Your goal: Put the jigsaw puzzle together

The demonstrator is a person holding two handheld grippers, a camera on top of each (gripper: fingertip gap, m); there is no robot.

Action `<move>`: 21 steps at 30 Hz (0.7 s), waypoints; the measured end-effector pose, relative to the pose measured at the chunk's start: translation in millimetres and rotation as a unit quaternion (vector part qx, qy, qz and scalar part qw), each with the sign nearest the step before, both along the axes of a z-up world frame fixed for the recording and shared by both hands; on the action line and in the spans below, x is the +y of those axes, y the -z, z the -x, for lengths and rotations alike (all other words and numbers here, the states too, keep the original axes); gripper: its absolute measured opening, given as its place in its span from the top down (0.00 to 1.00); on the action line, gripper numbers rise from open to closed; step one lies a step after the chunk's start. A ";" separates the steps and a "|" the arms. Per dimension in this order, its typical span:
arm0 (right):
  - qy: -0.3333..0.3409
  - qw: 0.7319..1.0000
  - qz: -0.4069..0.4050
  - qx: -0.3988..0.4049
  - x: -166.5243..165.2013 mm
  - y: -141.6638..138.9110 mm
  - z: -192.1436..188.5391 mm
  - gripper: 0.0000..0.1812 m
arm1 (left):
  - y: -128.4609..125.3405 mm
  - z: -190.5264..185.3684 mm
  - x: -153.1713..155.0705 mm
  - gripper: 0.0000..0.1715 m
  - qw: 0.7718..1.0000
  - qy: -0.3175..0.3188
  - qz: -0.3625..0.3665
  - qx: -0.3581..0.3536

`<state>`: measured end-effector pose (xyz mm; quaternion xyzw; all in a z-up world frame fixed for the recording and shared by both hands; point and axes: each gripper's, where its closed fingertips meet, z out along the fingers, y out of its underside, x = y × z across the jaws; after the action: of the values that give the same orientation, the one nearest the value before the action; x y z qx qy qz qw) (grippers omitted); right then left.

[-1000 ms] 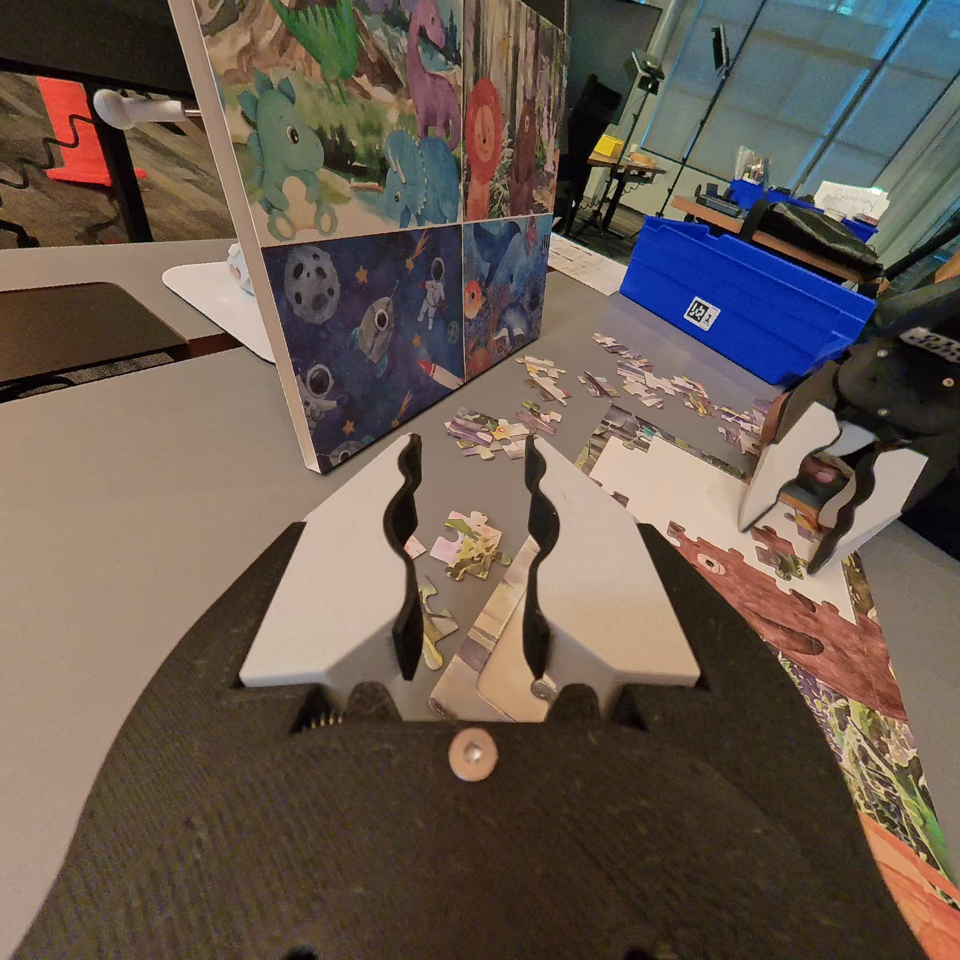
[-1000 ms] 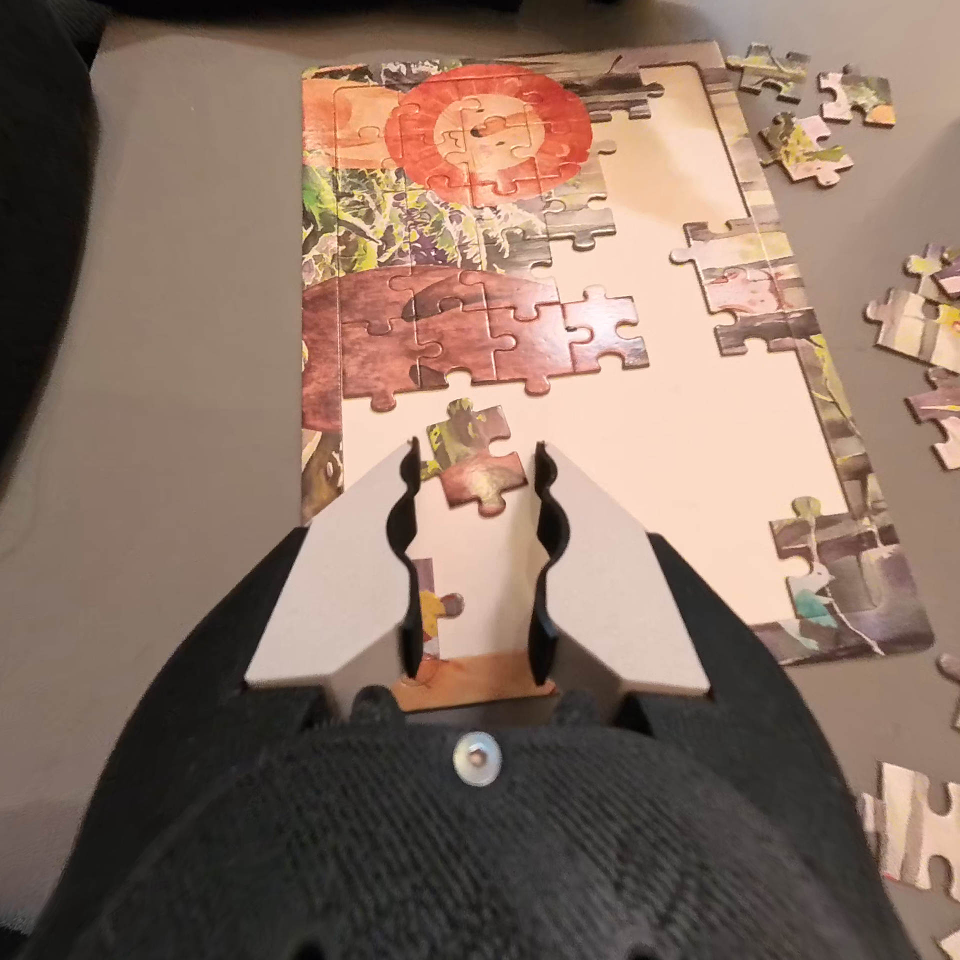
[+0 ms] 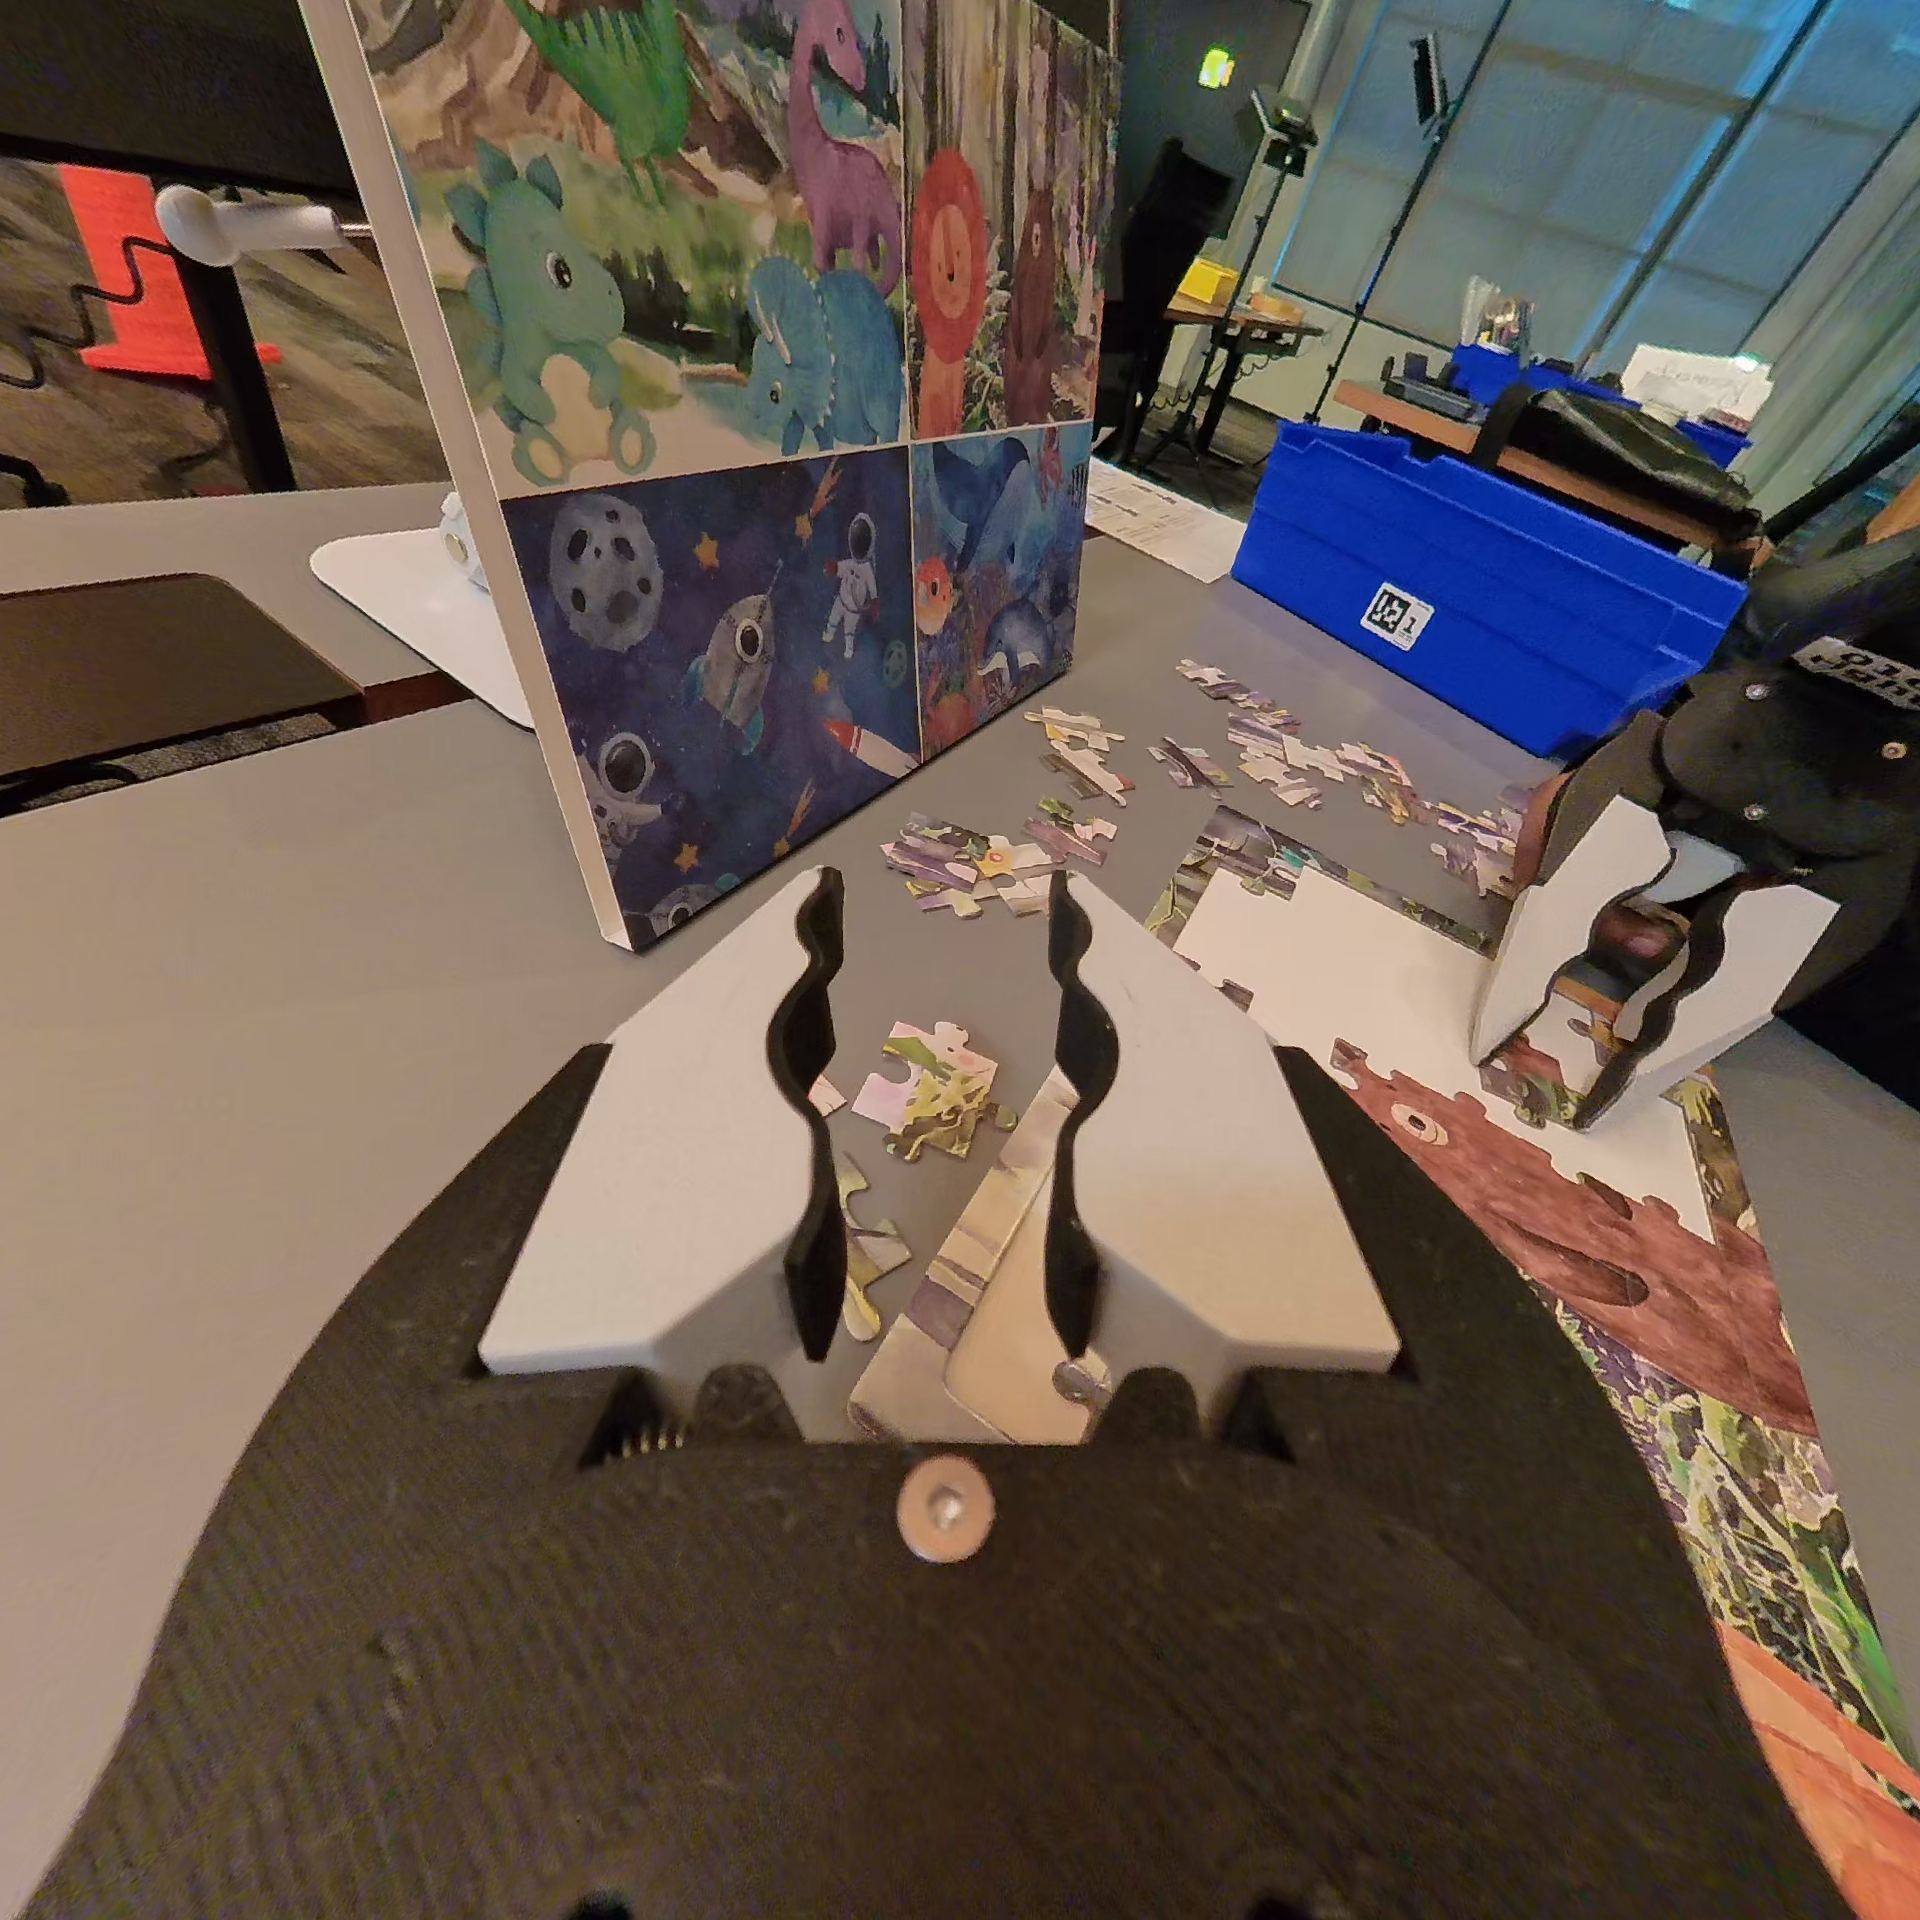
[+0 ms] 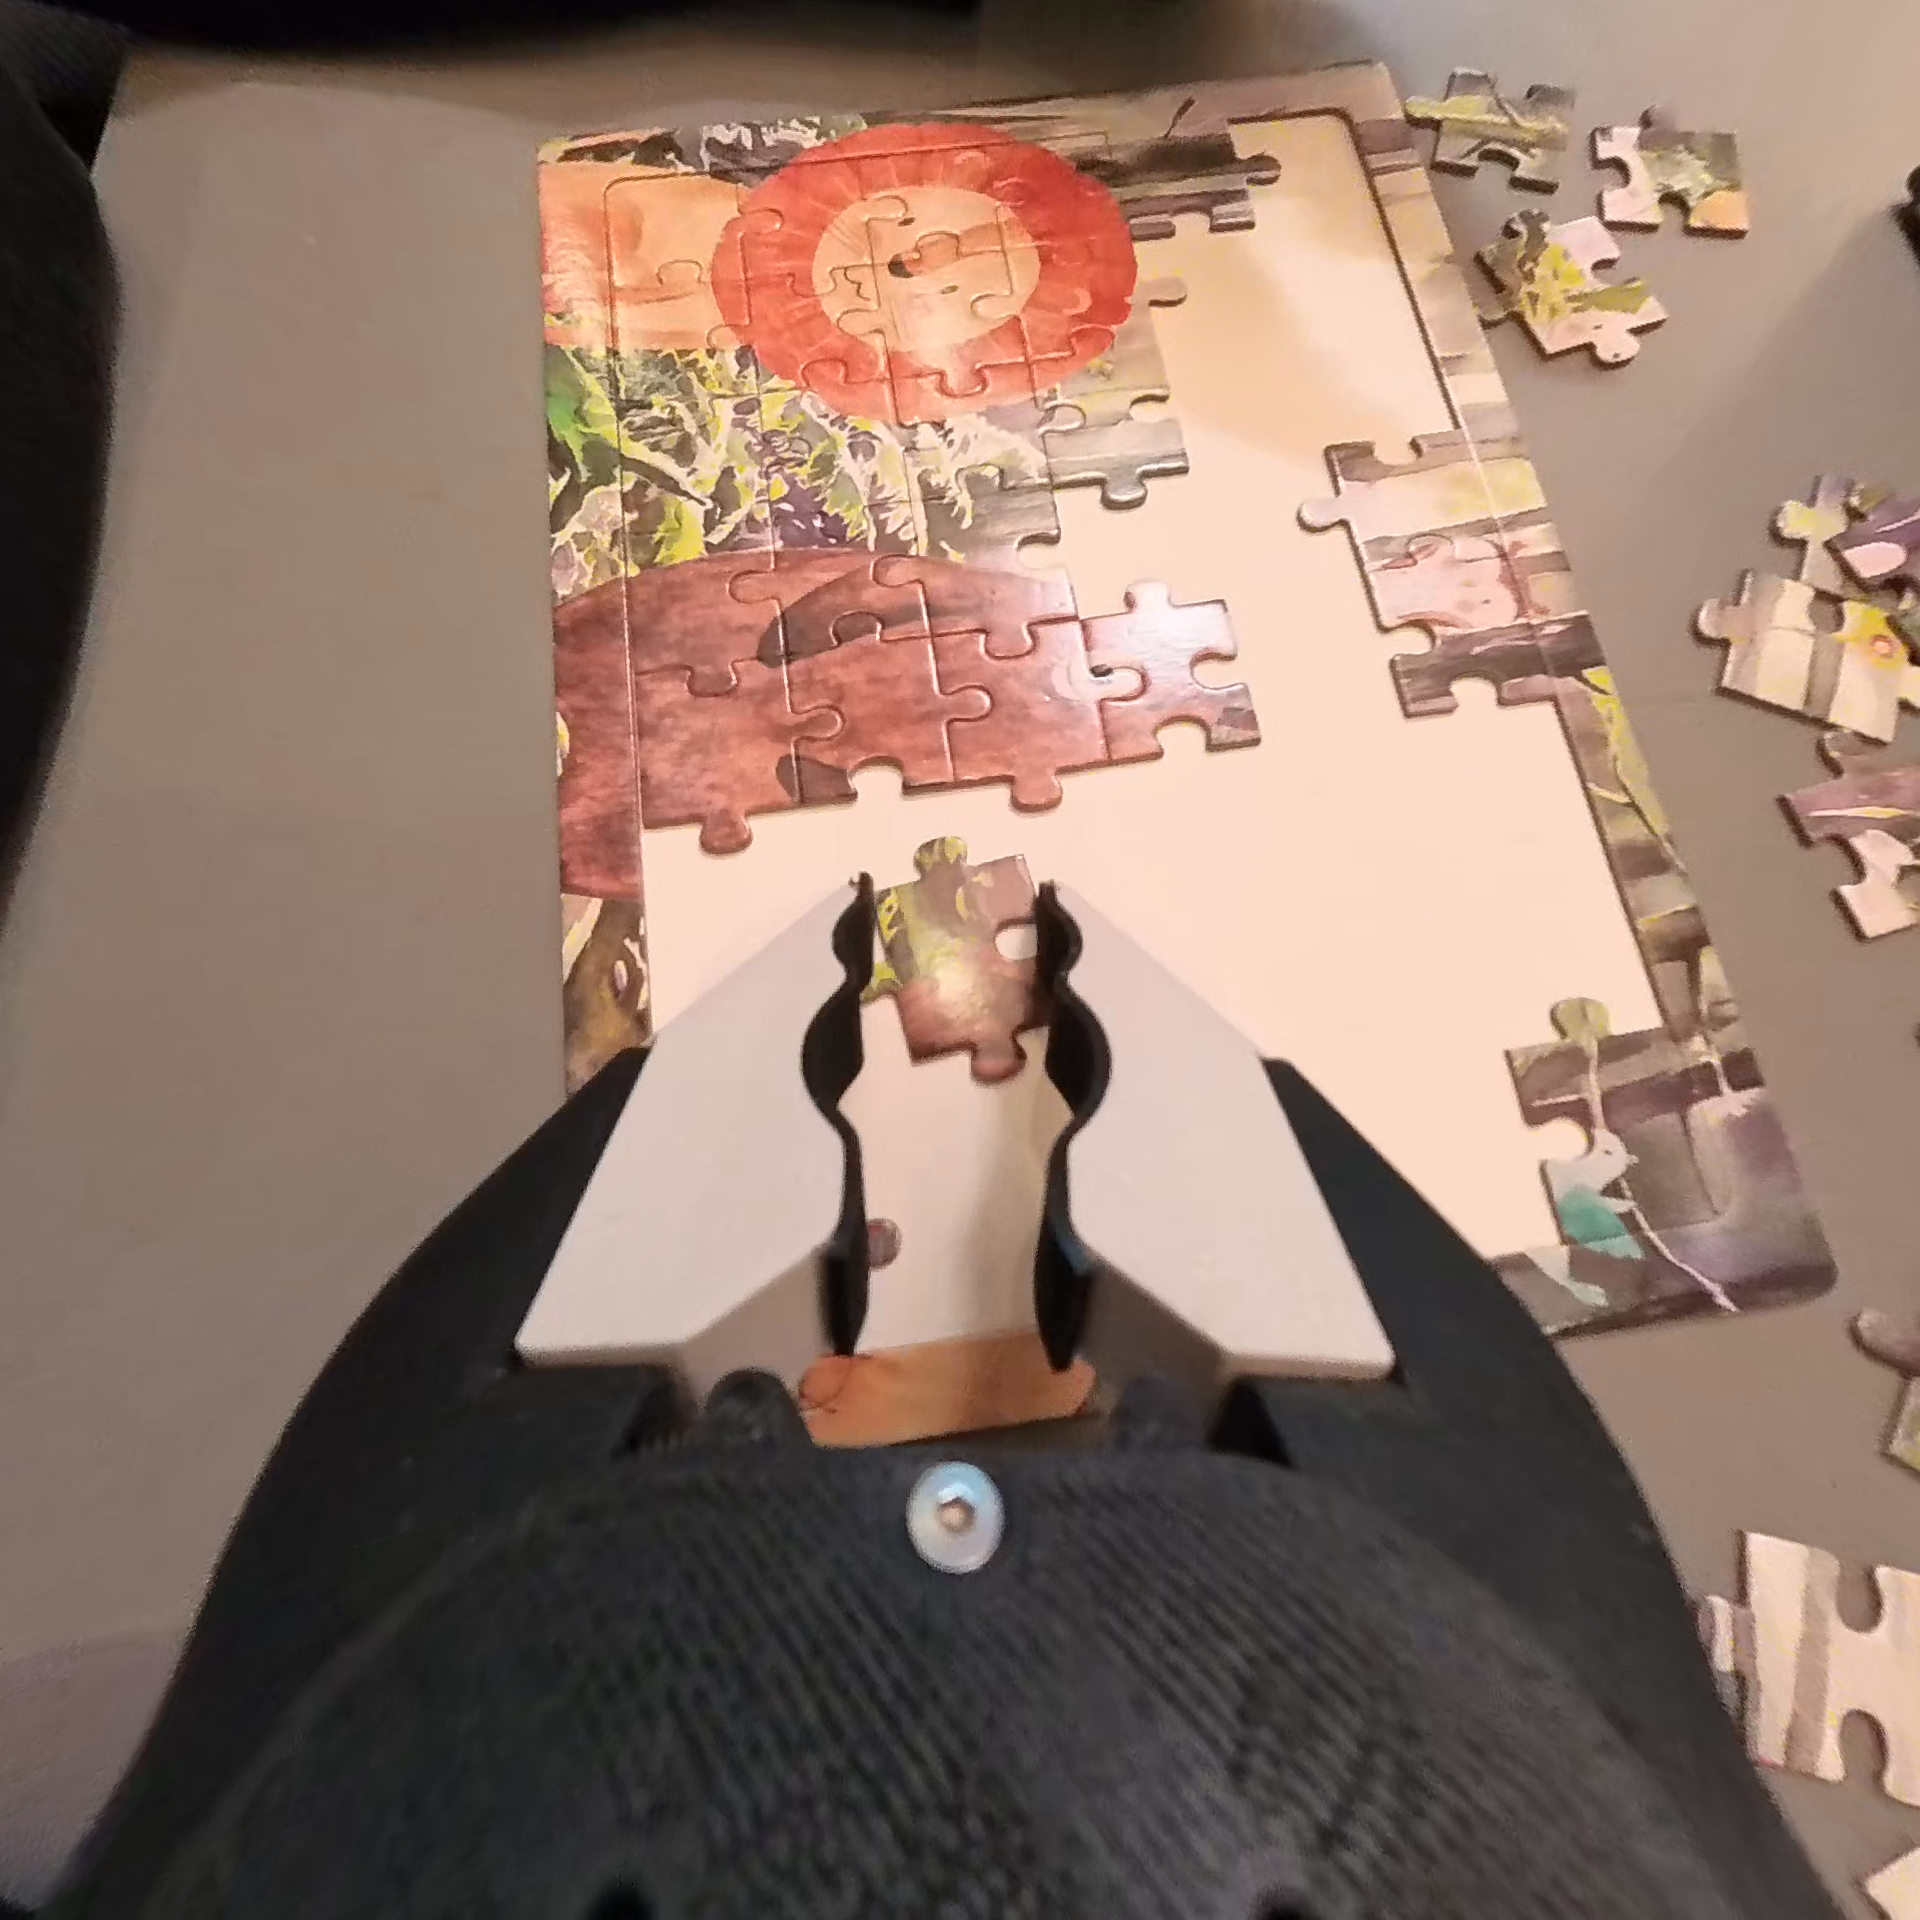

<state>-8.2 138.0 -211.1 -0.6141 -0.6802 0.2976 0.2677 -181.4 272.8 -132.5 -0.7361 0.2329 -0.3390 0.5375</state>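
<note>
The puzzle board (image 4: 1351, 935) lies flat with a red-maned lion (image 4: 935, 270) and brown bear pieces (image 4: 883, 686) fitted on its left half; much of the white base is bare. My right gripper (image 4: 951, 899) is shut on a brown and green puzzle piece (image 4: 961, 966), just below the bear section. It also shows in the left wrist view (image 3: 1538, 1086), tilted down onto the board (image 3: 1340, 966). My left gripper (image 3: 945, 904) is open and empty above the grey table, over a loose pink and yellow piece (image 3: 930, 1091) beside the board's corner.
Several loose pieces lie to the right of the board (image 4: 1569, 281) and beyond it (image 3: 1278, 758). An upright picture panel (image 3: 727, 623) stands on the table ahead of my left gripper. A blue bin (image 3: 1475, 592) stands at the far right. My hands' fingertips stand some 25 centimetres from each other.
My right gripper's fingers have closed in on the brown and green piece, which now sits between the tips. My left gripper has not moved.
</note>
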 end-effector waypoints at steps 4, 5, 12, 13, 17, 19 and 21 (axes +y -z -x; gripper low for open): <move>0.001 1.000 0.003 0.002 0.2 -1.3 -0.3 0.84 | -0.1 -0.2 -0.4 0.78 1.000 0.001 -0.001 0.000; 0.003 1.000 0.004 0.004 0.8 -1.9 -0.7 0.84 | -0.1 -0.2 -0.4 0.78 1.000 0.001 -0.001 0.000; 0.010 0.996 0.021 0.081 3.2 -35.4 8.1 0.87 | -0.4 -0.6 -1.0 0.78 1.000 0.003 -0.002 0.000; 0.019 0.997 0.015 0.080 7.1 -35.8 7.6 0.86 | -0.5 -1.1 -1.3 0.78 1.000 0.003 -0.003 0.001; 0.050 0.997 0.006 0.055 20.2 -27.0 -1.5 0.84 | -0.1 -3.6 -3.6 0.78 1.000 0.009 -0.005 0.005; 0.046 0.999 0.014 0.024 19.0 -15.2 -4.3 0.82 | 0.1 -4.5 -4.1 0.78 1.000 0.011 -0.006 0.009; 0.037 0.999 0.022 -0.014 15.4 -2.5 -7.0 0.79 | 0.3 -5.0 -4.4 0.78 1.000 0.013 -0.006 0.009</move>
<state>-1.2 153.4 -208.6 -0.6489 -0.6539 0.2936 0.2551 -176.3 268.4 -132.8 -0.7330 0.2490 -0.3377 0.5354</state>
